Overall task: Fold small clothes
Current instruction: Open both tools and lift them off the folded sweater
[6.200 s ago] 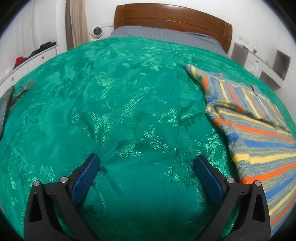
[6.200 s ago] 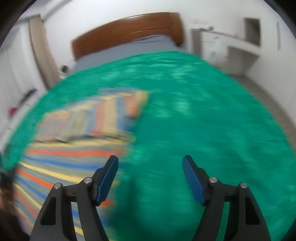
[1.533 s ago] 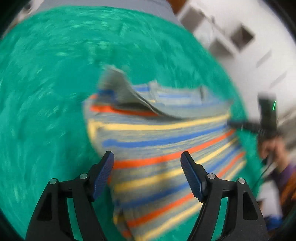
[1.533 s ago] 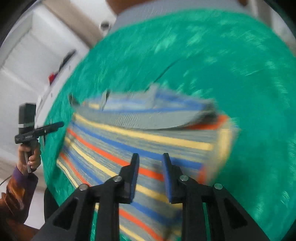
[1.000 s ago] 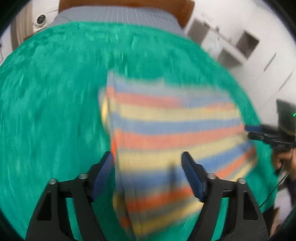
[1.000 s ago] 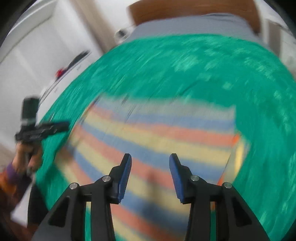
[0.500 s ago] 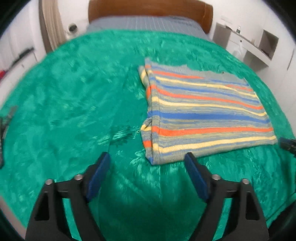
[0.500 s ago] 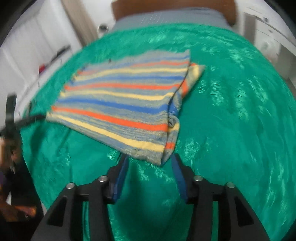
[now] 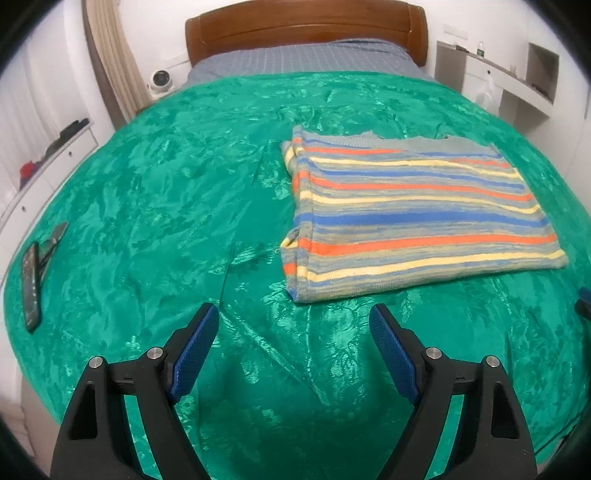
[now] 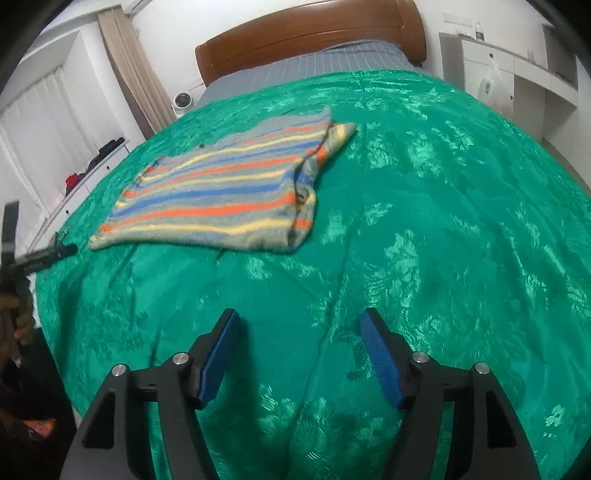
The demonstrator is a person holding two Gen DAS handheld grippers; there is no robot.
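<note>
Pulled back from the striped sweater (image 9: 413, 206) since half a second ago, both now clear of it and hovering over bare green bedspread (image 9: 155, 206). Left hand-held gripper (image 9: 293, 347) spread wide, blue pads (image 9: 192, 350) apart, nothing between them. Right hand-held gripper (image 10: 301, 354) likewise parted and empty, having widened from its narrower gap of a moment before. Folded into a flat rectangle, lying on the bedspread toward the head of the bed, orange, yellow and blue bands running across it; layered edges stacked along the side nearest the left view's centre, a rounded sleeve end (image 10: 341, 134) poking out past the far corner in the right view. Well apart from both grippers. Dark remote (image 9: 31, 288) and a thin flat thing beside it near the bed's left edge. Wooden headboard (image 9: 306, 31) and grey sheet (image 9: 303, 59) beyond. White shelves (image 9: 517, 85) on the right wall, too small to tell what sits in their open cubbies. Left hand-held gripper also glimpsed at the left margin of the right view, blurred.
</note>
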